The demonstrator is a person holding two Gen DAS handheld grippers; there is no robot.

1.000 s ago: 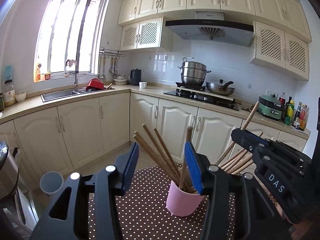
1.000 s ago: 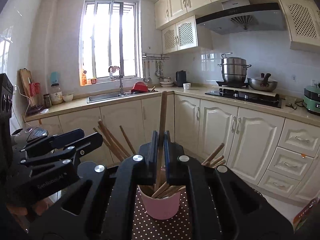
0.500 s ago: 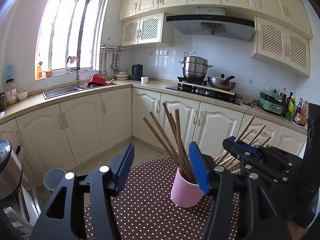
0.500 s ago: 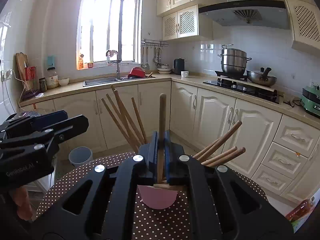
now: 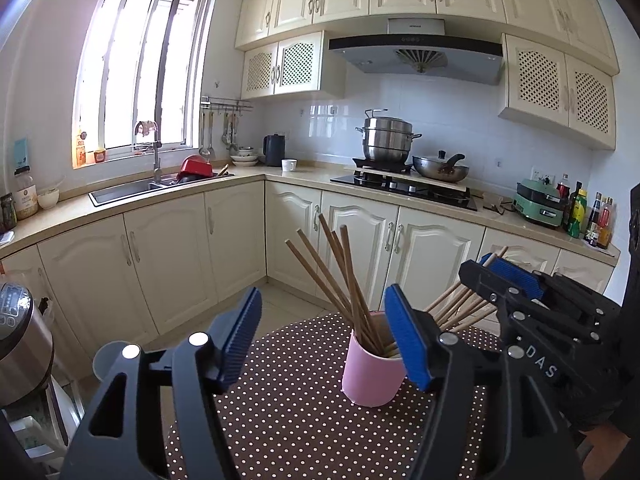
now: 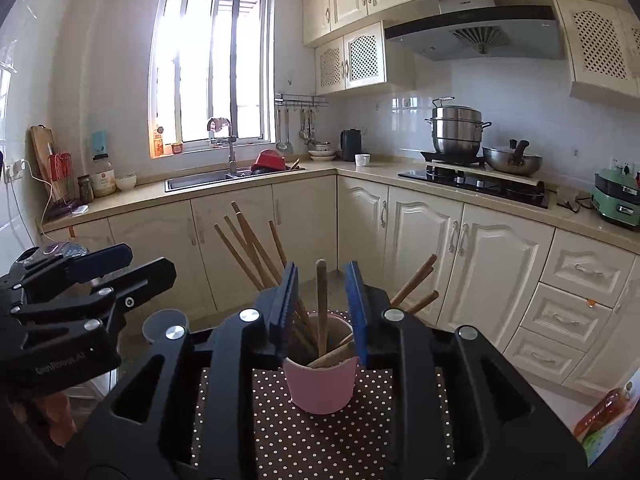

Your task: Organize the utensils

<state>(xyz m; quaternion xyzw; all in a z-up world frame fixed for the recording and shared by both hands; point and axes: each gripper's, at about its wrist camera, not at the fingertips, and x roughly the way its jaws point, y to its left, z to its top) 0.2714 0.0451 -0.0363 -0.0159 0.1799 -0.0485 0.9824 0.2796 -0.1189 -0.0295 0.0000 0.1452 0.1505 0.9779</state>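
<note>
Your pink cup (image 6: pixel 322 386) stands upright on the dotted cloth of the desk (image 5: pixel 280 420), near its far edge, with the wooden chopsticks (image 5: pixel 340 280) fanned out of it to both sides. Your right hand-held gripper (image 6: pixel 322 308) is opening, and one upright stick (image 6: pixel 321 300) stands free between its blue pads, touching neither. Your left hand-held gripper (image 5: pixel 324 340) is also opening, wide and empty, with the cup seen just inside its right-hand pad.
</note>
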